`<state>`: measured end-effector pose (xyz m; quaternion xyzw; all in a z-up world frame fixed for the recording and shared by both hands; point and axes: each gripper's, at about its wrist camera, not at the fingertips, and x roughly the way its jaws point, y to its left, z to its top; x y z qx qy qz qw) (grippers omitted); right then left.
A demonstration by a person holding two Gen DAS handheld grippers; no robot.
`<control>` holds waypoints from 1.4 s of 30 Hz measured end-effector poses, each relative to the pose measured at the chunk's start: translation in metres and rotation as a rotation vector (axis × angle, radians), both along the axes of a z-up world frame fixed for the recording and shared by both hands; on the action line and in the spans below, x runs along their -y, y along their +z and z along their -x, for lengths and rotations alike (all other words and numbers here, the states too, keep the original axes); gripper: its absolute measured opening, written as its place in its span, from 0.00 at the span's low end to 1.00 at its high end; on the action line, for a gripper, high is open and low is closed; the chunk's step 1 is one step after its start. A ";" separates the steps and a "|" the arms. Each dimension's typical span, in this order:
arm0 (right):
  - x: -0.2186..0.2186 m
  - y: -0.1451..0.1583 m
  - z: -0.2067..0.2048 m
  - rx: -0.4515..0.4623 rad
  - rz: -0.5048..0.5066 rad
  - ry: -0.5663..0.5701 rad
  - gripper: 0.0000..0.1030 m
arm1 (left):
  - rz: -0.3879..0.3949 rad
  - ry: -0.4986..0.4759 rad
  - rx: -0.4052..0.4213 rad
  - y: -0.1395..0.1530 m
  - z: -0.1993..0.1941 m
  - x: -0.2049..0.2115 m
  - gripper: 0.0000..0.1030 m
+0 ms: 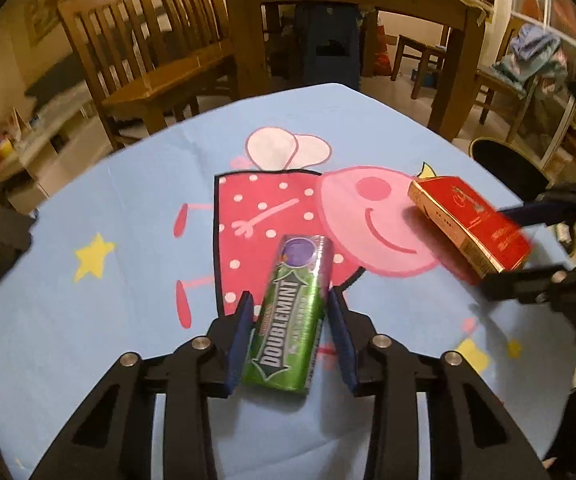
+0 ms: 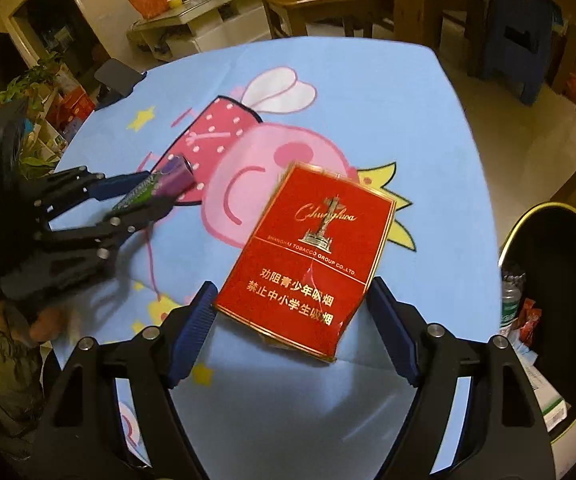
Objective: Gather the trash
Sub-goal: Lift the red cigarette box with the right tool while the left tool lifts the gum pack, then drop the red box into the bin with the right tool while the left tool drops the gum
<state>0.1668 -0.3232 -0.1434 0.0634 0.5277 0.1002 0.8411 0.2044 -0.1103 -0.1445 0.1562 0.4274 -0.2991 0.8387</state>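
The green gum pack (image 1: 293, 312) lies on the blue cartoon tabletop (image 1: 120, 200), right between the jaws of the left gripper (image 1: 291, 304) — the blue pads sit close on both sides, but I cannot tell if they squeeze it yet. To the right, the red cigarette box (image 2: 307, 256) sits between the jaws of the right gripper (image 2: 291, 292) — a tight fit, gripped or not I cannot tell. Far right, beside the tabletop, stands a black bin (image 2: 559, 280) with trash inside. Nothing blocks the way.
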 end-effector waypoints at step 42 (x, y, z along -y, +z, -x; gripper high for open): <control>0.022 0.042 0.037 0.140 0.112 -0.021 0.71 | -0.141 0.234 0.353 0.063 0.085 0.027 0.29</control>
